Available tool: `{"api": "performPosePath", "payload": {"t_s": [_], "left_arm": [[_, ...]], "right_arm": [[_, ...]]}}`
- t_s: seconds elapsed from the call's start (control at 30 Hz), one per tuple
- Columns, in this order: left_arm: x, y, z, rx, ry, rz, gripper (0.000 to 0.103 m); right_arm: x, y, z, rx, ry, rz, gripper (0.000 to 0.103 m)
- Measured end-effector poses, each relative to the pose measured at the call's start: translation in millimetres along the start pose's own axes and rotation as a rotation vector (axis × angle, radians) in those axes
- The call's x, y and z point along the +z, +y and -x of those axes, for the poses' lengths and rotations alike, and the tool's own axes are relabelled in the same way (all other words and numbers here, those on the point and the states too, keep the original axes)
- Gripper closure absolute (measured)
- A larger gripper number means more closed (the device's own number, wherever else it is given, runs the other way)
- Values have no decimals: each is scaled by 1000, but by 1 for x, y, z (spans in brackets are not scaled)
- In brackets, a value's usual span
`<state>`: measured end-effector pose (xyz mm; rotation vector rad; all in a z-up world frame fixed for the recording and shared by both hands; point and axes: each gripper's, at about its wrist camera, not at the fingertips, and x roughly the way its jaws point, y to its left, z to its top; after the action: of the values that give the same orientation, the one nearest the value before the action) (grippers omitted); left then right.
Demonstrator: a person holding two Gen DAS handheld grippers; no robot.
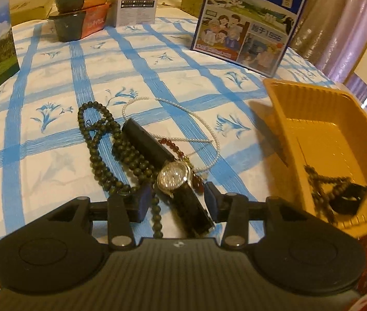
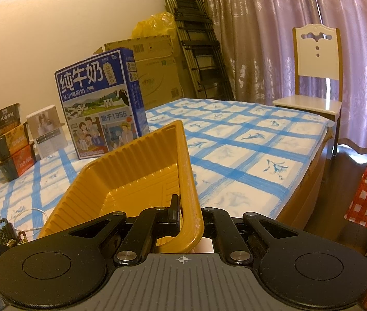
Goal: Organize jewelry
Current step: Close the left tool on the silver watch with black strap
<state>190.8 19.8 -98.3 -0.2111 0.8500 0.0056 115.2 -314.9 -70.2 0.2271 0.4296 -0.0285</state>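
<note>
The left hand-held gripper (image 1: 177, 202) is hovering low over the jewelry pile with its jaws standing wide, one blue pad on each side of the wristwatch (image 1: 174, 177) and neither pad touching it. The wristwatch is lying flat on the counter (image 1: 54, 134), which is wearing a blue-checked cloth. Its long axis is running diagonally: one black strap end is pointing away to the upper left, the other end is pointing toward the gripper body, and the sparkling round face is looking up.

To the left of the wristwatch, the dark green bead necklace (image 1: 100, 140) is lying in loose loops, touching the strap. Behind the wristwatch, a thin pearl necklace (image 1: 199, 119) is making a wide loop, and a red bead bracelet (image 1: 169, 143) is lying just beside the strap on its right.

To the right of the wristwatch, the yellow plastic tray (image 1: 310, 119) is holding another bead string (image 1: 323, 189) and a black band (image 1: 351, 199).

The right hand-held gripper (image 2: 190, 217) is pinching the near rim of the yellow plastic tray (image 2: 131, 171), one finger inside and the other outside. Behind the tray a blue milk carton box (image 2: 100, 101) is standing upright.
</note>
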Motion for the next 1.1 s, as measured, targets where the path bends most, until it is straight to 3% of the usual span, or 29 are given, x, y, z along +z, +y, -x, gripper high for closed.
{"api": "performPosePath", "payload": {"t_s": [0.27,0.67,1.03,1.1], "left_arm": [[4,1,-15,22,-13,-25,65],[-4,-15,3,50,-64,-138,68],[-4,-5,-19,37,-17,-66,67],[-4,-3,-18,22,-19,-54,74]], "right_arm": [[-1,-1,1,-1,1,1,97],[-1,0,1,-1,2,1,97],[-2,-2,2,-2,4,0,97],[-2,-1,1,-3,5,-2,97]]}}
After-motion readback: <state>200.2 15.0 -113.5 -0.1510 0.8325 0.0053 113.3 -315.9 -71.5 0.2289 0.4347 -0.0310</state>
